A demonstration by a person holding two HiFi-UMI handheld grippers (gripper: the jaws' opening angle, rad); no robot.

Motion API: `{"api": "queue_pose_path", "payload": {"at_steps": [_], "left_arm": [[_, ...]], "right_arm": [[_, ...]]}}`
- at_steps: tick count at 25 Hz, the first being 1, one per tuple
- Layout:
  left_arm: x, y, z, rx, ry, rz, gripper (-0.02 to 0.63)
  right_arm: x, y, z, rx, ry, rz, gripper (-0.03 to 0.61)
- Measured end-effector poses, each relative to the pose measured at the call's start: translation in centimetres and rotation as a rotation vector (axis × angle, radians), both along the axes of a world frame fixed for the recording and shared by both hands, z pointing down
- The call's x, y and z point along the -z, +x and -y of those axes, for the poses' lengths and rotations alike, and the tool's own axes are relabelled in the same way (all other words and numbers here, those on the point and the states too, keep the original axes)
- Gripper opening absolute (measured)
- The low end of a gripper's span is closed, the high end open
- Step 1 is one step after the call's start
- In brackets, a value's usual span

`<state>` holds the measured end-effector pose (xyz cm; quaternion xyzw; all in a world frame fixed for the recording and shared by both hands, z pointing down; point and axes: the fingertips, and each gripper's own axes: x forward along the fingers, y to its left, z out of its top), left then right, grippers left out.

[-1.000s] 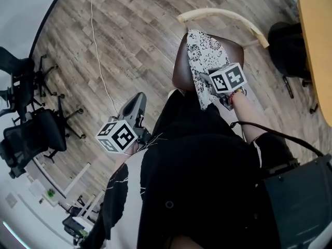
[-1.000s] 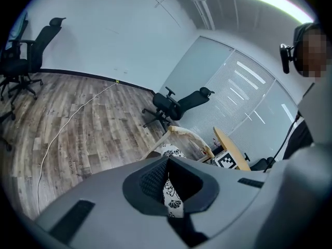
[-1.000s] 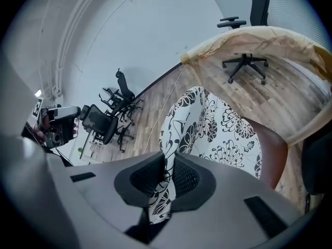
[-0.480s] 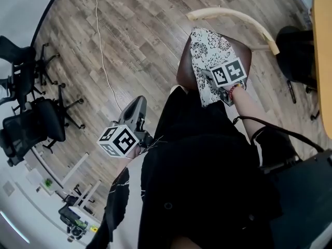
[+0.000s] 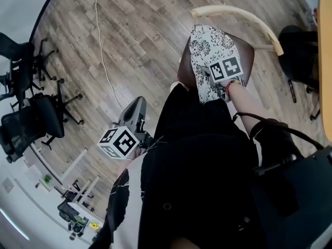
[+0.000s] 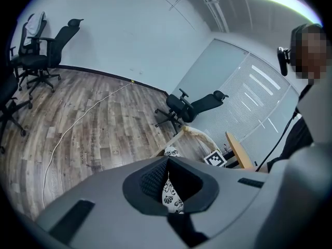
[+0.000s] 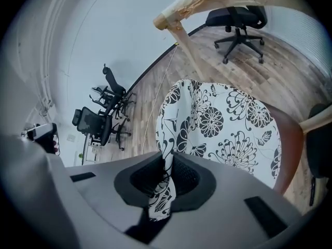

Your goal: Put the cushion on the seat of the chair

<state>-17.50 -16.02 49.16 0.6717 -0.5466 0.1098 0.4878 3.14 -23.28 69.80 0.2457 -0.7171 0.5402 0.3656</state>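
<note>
1. Head view: the chair (image 5: 182, 67) sits at about 1 o'clock on the wood floor (image 5: 140, 30). It has a brown seat, and its pale curved backrest (image 5: 238, 13) is at the far side.
2. The cushion (image 5: 207, 45) (white with black flowers) is spread over the seat and covers most of the left half. Brown seat shows at 3 o'clock of it.
3. Right gripper view: the right tongs (image 7: 167, 179) are pinched together on the near edge of the cushion. A strip of the fabric runs up between the pads, and the rest fans out flat over the seat beyond. Can't tell if that near edge touches the seat or is held just off it.
4. The left tongs (image 5: 136, 106) are over at 9 o'clock, well apart from the chair and out over bare floor. In the left gripper view the pads stand slightly apart. The cushion just shows through the gap, way off in the distance.
5. Other stuff: a white cable (image 5: 101, 51) snakes across the floor at 11 o'clock. There's a bunch of black office chairs (image 5: 31, 123) at the 9 o'clock edge, and a yellow bench (image 5: 326, 61) at the 3 o'clock edge.
</note>
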Motion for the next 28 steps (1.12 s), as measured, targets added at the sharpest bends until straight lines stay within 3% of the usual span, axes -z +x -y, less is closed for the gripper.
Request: {"api": "queue_pose_path", "payload": {"at_steps": [9, 16, 28], "left_arm": [[-0.3, -1.2, -1.5, 0.026, -0.025, 0.019, 0.014], [-0.6, -2.2, -3.2, 0.055, -0.038, 0.031, 0.014], [-1.0, -2.6, -4.9, 0.065, -0.046, 0.028, 0.014]], "right_arm": [[-2.1, -1.1, -0.8, -0.074, 0.021, -0.064, 0.04], [-3.8, -2.3, -1.7, -0.175, -0.046, -0.027, 0.04], [-5.7, 0.0, -2.2, -0.14, -0.011, -0.136, 0.04]]}}
